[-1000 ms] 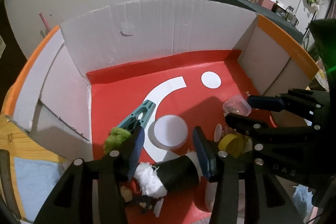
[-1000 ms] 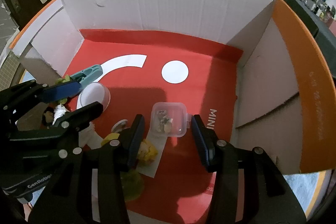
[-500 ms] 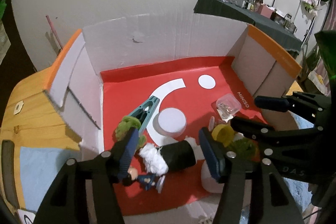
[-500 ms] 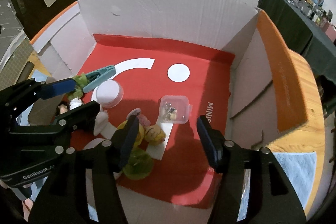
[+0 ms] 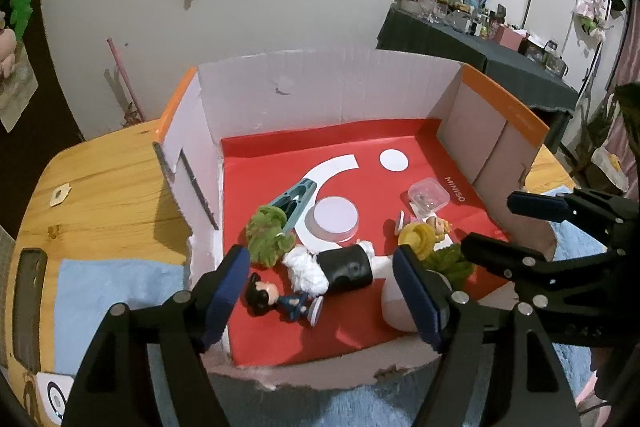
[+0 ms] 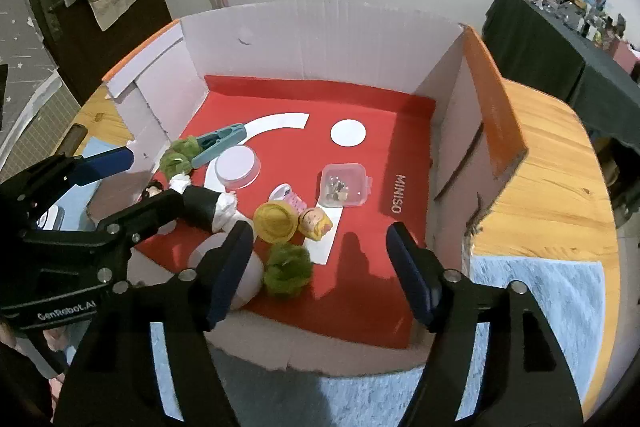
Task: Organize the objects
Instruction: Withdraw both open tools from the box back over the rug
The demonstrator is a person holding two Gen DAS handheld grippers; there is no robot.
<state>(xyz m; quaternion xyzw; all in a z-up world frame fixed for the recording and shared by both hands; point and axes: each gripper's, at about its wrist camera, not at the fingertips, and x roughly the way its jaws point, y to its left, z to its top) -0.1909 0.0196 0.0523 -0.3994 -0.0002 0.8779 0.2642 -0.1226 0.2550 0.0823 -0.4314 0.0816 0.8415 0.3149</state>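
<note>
The cardboard box point(image 6: 320, 39) on the table point(image 6: 540, 163) lies ahead of and below both hand-held grippers, its red floor printed "MINISO". The left hand-held gripper point(image 5: 324, 291) and right hand-held gripper point(image 6: 320, 267) hang wide and empty above its near edge. Judging by this, everything is boxed; next needs a fresh target. Smallest, the clear case point(image 6: 345, 184) sits ahead of the right one.

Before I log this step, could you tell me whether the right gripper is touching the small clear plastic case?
Apart. In the right wrist view the right gripper is open, with bare red floor between its fingers and the clear plastic case.
</note>
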